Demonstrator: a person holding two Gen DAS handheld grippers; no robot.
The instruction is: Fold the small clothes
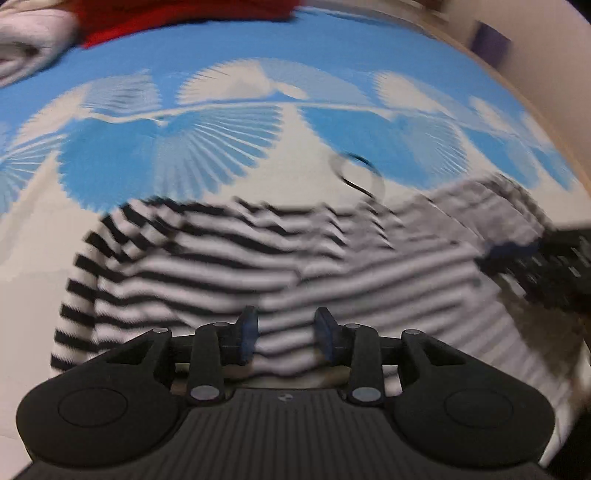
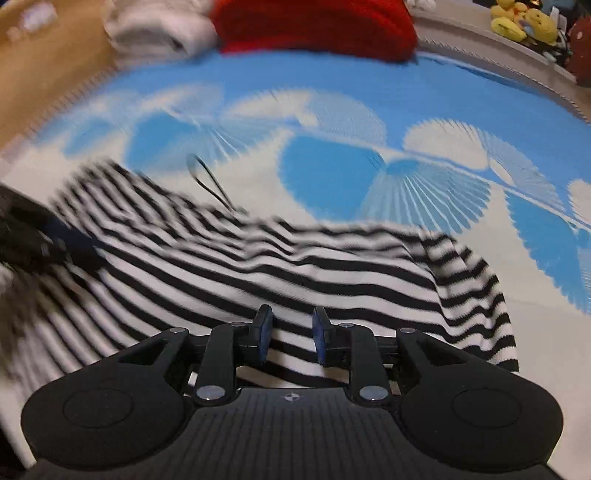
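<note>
A black-and-white striped top (image 1: 221,266) lies spread on a blue-and-white fan-patterned mat (image 1: 221,147); both views are blurred. My left gripper (image 1: 286,332) hovers over the top's near part, open, and only cloth shows behind the gap between its blue pads. My right gripper (image 2: 291,332) is also open, over the striped top (image 2: 295,273) near a sleeve at the right. Each view catches the other gripper at its edge: the right one's blue-tipped fingers (image 1: 513,250) and the left one's fingers (image 2: 70,236) rest against the cloth. A thin black loop (image 1: 358,173) sticks out past the top's far edge.
A red garment (image 2: 314,26) and folded white cloth (image 2: 159,33) lie at the mat's far edge. Yellow plush toys (image 2: 524,22) sit on a ledge at the far right. Wooden floor (image 2: 48,74) borders the mat on the left.
</note>
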